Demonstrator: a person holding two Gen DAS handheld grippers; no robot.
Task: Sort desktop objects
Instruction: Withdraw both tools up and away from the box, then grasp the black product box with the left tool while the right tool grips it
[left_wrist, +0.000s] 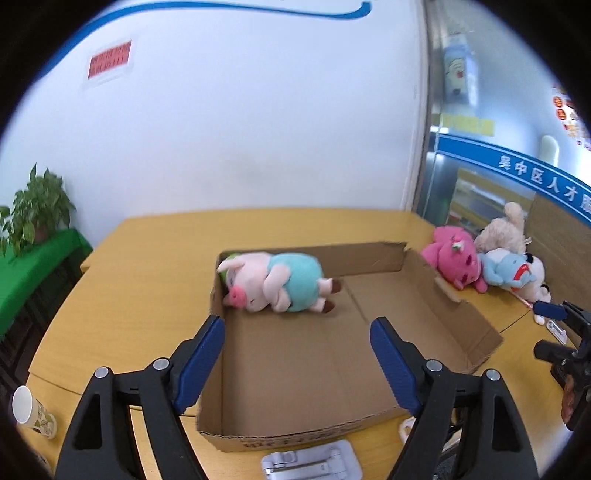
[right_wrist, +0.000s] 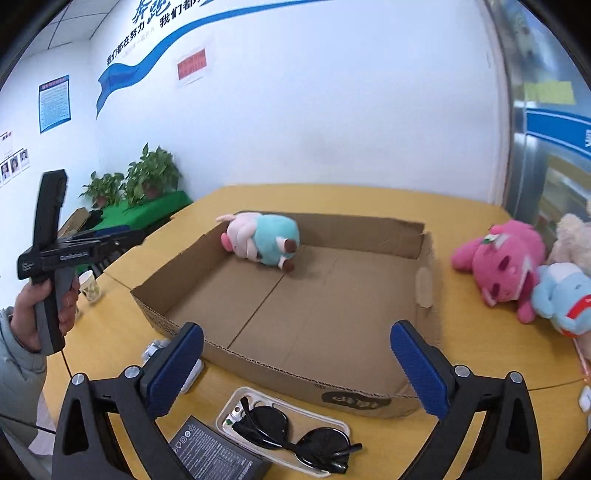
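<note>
A shallow cardboard box sits on the yellow table. A pink pig plush in a teal shirt lies in its far left corner. Outside the box at the right lie a pink plush, a light blue plush and a beige plush. My left gripper is open and empty above the box's near left part. My right gripper is open and empty over the box's near edge.
Black sunglasses lie on a clear phone case beside a black power brick near the front. A paper cup stands at the left. A white plastic part lies in front of the box. Plants stand beyond.
</note>
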